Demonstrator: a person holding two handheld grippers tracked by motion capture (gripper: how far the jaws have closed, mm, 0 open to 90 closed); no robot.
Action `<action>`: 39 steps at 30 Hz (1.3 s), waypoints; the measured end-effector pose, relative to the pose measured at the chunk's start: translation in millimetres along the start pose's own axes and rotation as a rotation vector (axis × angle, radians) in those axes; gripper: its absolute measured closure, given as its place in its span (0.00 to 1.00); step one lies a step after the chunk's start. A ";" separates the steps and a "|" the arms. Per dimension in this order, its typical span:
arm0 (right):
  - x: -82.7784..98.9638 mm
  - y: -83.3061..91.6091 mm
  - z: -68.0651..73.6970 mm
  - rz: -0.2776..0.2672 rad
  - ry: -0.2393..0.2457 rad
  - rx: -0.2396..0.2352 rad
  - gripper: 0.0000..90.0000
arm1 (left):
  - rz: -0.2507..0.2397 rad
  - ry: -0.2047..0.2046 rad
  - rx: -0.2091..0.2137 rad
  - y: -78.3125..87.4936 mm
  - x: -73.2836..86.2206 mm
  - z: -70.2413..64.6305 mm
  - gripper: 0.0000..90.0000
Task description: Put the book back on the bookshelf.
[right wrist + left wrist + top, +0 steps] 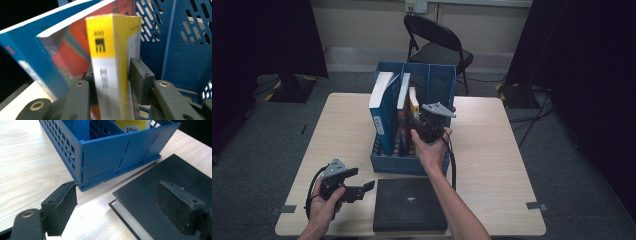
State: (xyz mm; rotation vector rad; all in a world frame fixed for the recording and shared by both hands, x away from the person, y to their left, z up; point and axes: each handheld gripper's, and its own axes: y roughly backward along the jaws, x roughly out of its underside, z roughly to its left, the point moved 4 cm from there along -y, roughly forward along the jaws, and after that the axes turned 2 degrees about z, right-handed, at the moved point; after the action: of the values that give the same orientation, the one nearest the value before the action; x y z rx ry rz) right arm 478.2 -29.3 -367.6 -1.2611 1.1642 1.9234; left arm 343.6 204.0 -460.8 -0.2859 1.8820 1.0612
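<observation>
Both grippers were black, each topped by a grey three-cornered plate and trailing a black cable. The left gripper (pixel 362 188) had flat, dark-padded fingers (pixel 62 206) with small screws and brass-ringed pivots. Forearms were bare.

The yellow book's (pixel 113 62) lower spine print blurs beyond reading, and its foot drops behind the right gripper's (pixel 112 82) jaws (whether the pads press it is unclear). The black book (pixel 160 195) is cut off at the frame's edge.

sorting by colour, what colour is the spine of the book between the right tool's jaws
Yellow over white spine, best in the right gripper view.
</observation>
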 end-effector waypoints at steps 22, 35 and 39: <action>-22.8 -8.1 -4.7 0.057 0.037 -0.017 0.65 | 0.001 0.005 0.001 -0.9 0.6 -1.3 0.19; -28.7 -14.1 -7.5 0.053 -0.007 0.160 0.84 | 0.001 0.008 -0.001 -0.9 0.6 0.3 0.19; -31.3 -13.3 -7.9 0.007 -0.017 0.177 0.84 | -0.001 0.009 0.000 -0.6 0.6 0.5 0.19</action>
State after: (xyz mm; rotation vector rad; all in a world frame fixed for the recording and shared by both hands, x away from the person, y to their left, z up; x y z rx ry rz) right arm 505.0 -29.8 -345.2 -1.1457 1.3007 1.7886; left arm 343.9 204.2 -461.8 -0.2915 1.8904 1.0608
